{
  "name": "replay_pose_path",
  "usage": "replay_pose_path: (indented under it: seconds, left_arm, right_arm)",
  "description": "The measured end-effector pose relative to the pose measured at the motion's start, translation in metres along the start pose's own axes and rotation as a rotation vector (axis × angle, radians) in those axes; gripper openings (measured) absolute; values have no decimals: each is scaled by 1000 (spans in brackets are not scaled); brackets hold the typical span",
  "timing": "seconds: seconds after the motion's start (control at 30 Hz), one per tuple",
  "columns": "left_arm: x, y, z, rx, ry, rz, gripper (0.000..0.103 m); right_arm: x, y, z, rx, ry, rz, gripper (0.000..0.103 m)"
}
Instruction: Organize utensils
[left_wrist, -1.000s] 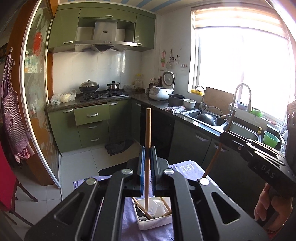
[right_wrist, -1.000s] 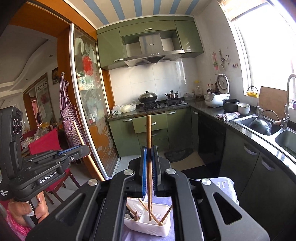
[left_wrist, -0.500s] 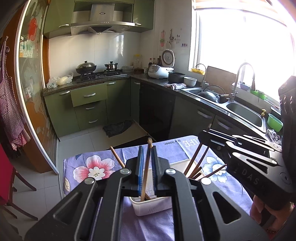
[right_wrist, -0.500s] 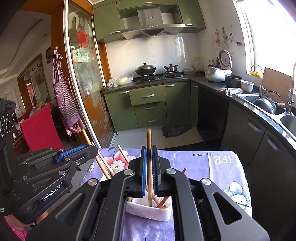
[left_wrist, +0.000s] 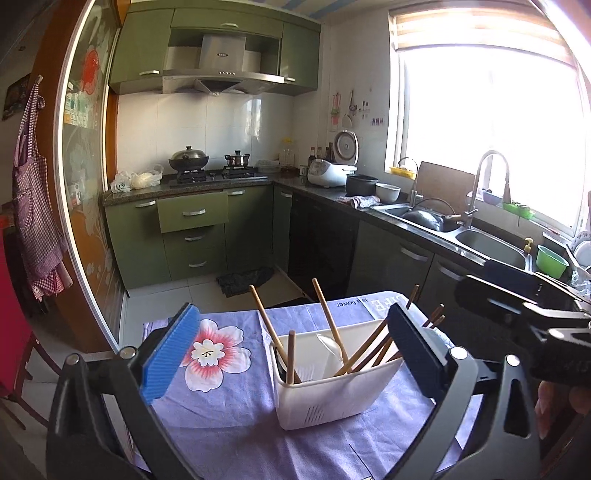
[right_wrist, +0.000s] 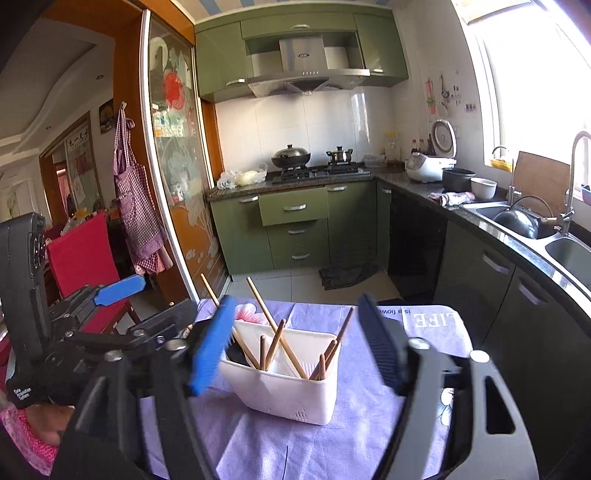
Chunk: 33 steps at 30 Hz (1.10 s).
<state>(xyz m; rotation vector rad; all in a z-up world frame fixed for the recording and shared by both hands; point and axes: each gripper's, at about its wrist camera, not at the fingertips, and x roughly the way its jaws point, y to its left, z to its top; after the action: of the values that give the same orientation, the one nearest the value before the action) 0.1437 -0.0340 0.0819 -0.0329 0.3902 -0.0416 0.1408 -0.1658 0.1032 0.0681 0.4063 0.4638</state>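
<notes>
A white plastic utensil holder (left_wrist: 332, 391) stands on the purple flowered tablecloth (left_wrist: 221, 417). Several wooden chopsticks (left_wrist: 325, 314) and a white spoon (left_wrist: 330, 349) lean inside it. My left gripper (left_wrist: 291, 354) is open and empty, its jaws wide apart on either side of the holder, just in front of it. In the right wrist view the holder (right_wrist: 288, 387) with its chopsticks (right_wrist: 273, 325) sits between the wide-open jaws of my right gripper (right_wrist: 295, 343), which is empty. The left gripper (right_wrist: 118, 291) shows at the left there; the right gripper body (left_wrist: 535, 314) shows at the right of the left view.
The small table stands in a green kitchen. A counter with a sink (left_wrist: 436, 218) and tap runs along the right. A stove (left_wrist: 210, 173) with pots is at the back. A red chair (right_wrist: 81, 258) stands to the left.
Both grippers have opened wide and let go of their chopsticks, which now lean in the holder. Both have drawn back a little from it.
</notes>
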Motion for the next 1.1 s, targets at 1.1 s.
replay_pose_path:
  seconds: [1.1]
  left_arm:
    - [-118,16,-105,-41,2,60,97]
  right_arm:
    - [-130,10,-132,4,-79,-195,98]
